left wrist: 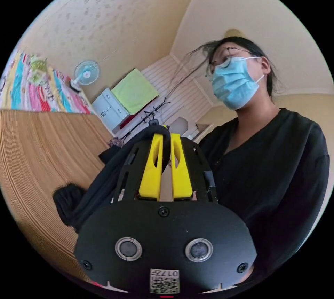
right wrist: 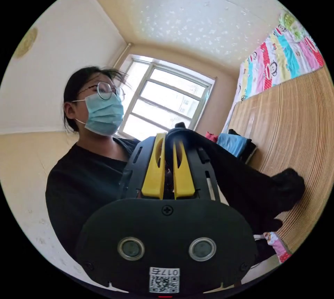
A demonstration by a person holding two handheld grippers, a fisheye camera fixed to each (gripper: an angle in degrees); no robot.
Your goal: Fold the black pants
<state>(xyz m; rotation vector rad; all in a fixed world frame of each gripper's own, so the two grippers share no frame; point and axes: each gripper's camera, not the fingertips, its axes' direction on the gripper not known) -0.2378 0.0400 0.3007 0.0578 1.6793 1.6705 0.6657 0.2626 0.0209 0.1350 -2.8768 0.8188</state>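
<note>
In the left gripper view my left gripper (left wrist: 166, 136) has its yellow jaws closed on an edge of the black pants (left wrist: 101, 182). The cloth drapes over the jaw tips and hangs down to the left, over a bamboo mat (left wrist: 38, 159). My right gripper (right wrist: 169, 137) is likewise shut on the black pants (right wrist: 243, 180), which fall away to the right and bunch where they meet the bamboo mat (right wrist: 295, 132). Both cameras are tilted upward, toward the person holding them, who wears a black top (left wrist: 271, 180).
A bamboo mat covers the bed, with a colourful cartoon sheet (left wrist: 31, 86) beyond it. A small fan (left wrist: 85, 73), a white cabinet (left wrist: 109, 107) and a green cloth (left wrist: 134, 91) stand by the wall. A window (right wrist: 163, 100) is behind the person; blue and dark clothes (right wrist: 235, 144) lie on the mat.
</note>
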